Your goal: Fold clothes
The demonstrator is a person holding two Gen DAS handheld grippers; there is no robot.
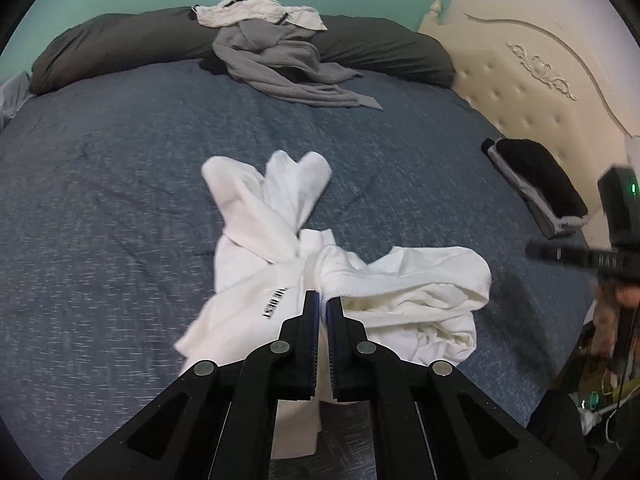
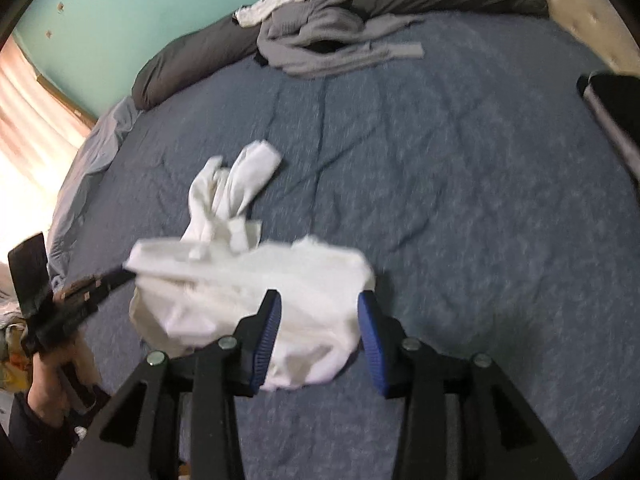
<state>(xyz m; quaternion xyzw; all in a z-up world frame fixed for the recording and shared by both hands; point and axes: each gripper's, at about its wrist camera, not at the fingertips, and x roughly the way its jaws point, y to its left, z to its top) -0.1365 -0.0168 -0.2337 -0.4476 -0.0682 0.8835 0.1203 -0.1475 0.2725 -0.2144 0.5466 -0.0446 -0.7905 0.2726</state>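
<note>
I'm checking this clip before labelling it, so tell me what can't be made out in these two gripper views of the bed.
- Print on the white garment: left wrist view, too small and blurred to read.
- Cloth pinched by the left gripper: its own fingers cover the grip.
- Folded dark clothes: right wrist view, cut off by the edge.
- Pile of grey and white clothes: too tangled to count.
- Right gripper: open, contact with the garment unclear.

Garment lies on bed; clothes pile behind it.
</note>
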